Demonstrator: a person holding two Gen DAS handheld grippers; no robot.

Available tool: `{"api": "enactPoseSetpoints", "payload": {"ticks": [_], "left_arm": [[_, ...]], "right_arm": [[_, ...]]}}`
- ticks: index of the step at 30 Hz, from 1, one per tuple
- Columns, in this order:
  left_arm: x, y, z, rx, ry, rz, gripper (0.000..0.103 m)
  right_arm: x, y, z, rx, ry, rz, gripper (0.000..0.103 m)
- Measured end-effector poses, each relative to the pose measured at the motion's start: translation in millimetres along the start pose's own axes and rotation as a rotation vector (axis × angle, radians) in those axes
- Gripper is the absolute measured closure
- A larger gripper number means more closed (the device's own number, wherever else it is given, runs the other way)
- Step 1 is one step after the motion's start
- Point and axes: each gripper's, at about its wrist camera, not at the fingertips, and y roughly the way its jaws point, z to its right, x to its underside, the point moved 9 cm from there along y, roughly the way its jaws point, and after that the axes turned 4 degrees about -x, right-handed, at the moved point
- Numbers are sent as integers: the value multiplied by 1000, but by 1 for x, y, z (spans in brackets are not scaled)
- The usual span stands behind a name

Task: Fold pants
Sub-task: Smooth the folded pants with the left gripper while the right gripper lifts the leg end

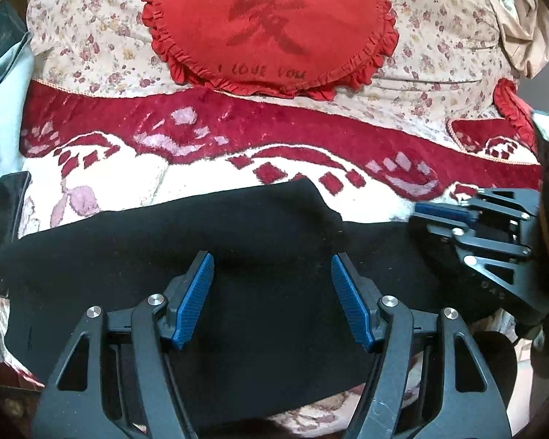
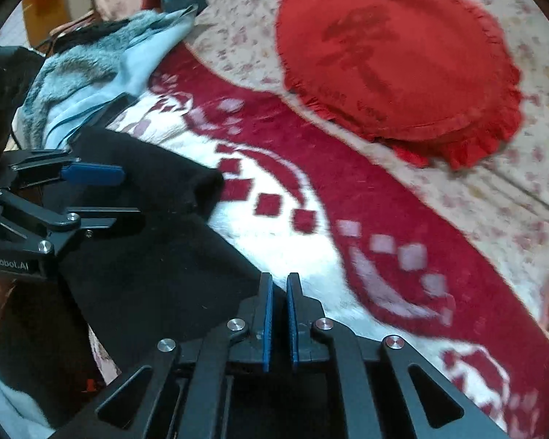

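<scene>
Black soft-knit pants (image 1: 208,241) lie partly folded on the near edge of the red-and-white patterned plush blanket (image 1: 311,135). We see our left gripper (image 1: 272,300) spread wide above them, gripping nothing. Our right gripper (image 2: 280,314) is nearly closed beside their right edge, with nothing visibly pinched. Farther off sits the round red ruffled cushion (image 1: 274,22). We judge the cloth light and limp; best taken at a folded edge or corner.
</scene>
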Motion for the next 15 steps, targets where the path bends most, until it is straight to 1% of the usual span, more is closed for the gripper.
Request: {"api": "enactPoseSetpoints", "payload": {"ticks": [1, 4, 6, 12, 15], "left_arm": [[0, -2, 1, 2, -3, 1, 36], [1, -7, 7, 10, 1, 7, 36], [1, -12, 11, 12, 10, 15, 36], [4, -21, 29, 28, 31, 24, 36], [9, -22, 38, 29, 45, 20, 36]], "right_arm": [[4, -9, 3, 26, 13, 8, 91], [19, -30, 6, 21, 63, 34, 88], [35, -43, 10, 30, 100, 41, 88], [88, -61, 31, 42, 254, 43, 85], [107, -72, 47, 46, 350, 80, 82]]}}
